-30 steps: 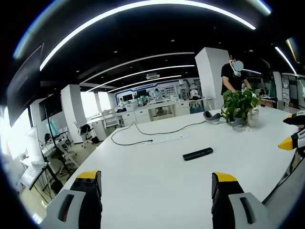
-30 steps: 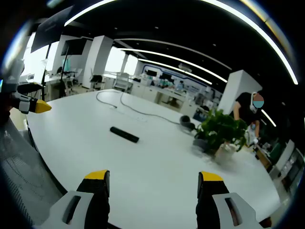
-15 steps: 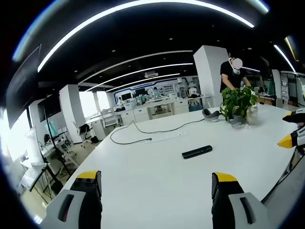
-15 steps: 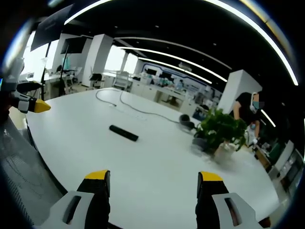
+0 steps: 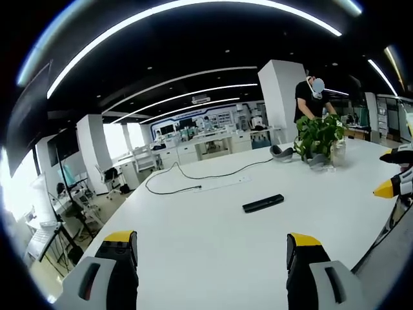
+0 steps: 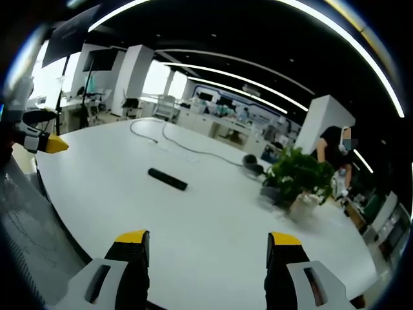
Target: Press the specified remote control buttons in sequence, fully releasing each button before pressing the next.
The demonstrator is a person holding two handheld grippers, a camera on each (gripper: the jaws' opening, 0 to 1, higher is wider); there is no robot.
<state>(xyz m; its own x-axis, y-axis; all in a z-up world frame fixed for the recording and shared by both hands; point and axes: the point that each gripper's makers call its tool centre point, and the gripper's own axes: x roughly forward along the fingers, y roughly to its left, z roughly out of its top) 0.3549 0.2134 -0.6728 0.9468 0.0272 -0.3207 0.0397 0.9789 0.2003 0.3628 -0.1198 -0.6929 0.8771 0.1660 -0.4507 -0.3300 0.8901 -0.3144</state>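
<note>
Black remote [image 5: 263, 203] lies flat on white table [image 5: 213, 239], mid-table, well apart from both tools; in right gripper view it sits at 11 o'clock of centre [image 6: 168, 179]. Left gripper [image 5: 211, 248]: jaws spread wide, nothing between. Right gripper [image 6: 208, 245]: same, wide apart, empty. Potted plant [image 5: 318, 137] toward far edge at 2 o'clock, person [image 5: 311, 97] behind it. Cable [image 5: 193, 181] loops beyond remote.

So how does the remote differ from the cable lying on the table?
The remote is a short, straight black bar, nearer both claws; the cable is thin, long and looping, farther back. The remote lies alone; the cable runs to a white strip. Both lie flat on the white table, untouched.
</note>
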